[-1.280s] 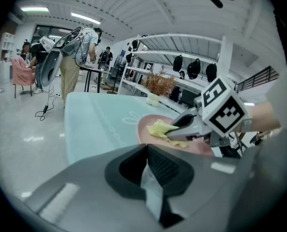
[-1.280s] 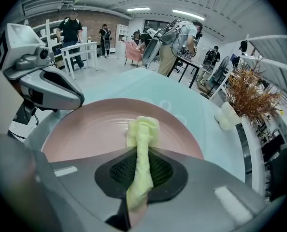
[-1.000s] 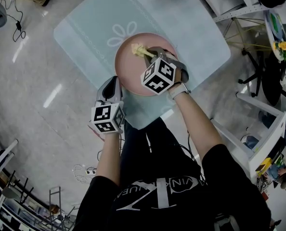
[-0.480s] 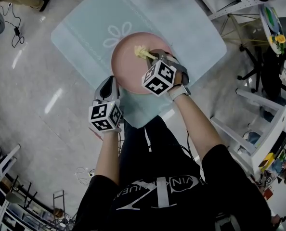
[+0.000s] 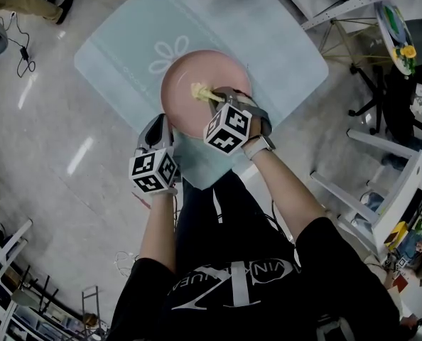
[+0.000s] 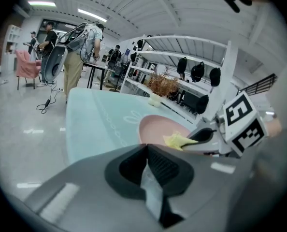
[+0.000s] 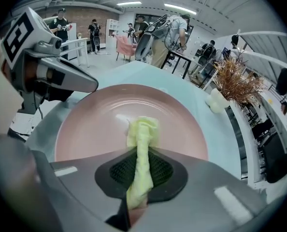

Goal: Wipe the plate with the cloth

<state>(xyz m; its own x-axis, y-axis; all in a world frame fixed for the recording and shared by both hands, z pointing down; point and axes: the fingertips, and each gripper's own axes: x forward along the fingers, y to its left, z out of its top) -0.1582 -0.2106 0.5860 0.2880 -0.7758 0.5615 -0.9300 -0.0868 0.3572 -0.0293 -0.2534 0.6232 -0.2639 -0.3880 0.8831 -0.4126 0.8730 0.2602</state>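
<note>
One cloth (image 7: 143,129), pinched in right tongs (image 7: 139,166), points lengthwise over plate (image 7: 95,124); left tongs (image 6: 147,166) closed.

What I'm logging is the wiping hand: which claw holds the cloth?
The right claw: its jaws pinch the yellow cloth over the plate. The left claw pinches what looks like the mat instead.

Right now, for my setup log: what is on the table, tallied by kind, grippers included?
Pink plate: 1
Yellow cloth, clamped in the right gripper: 1
Pale blue tablecloth, apparently pinched by the left gripper: 1
Small cream ornament by dried stems: 1
Grippers: 2
Total: 6
</note>
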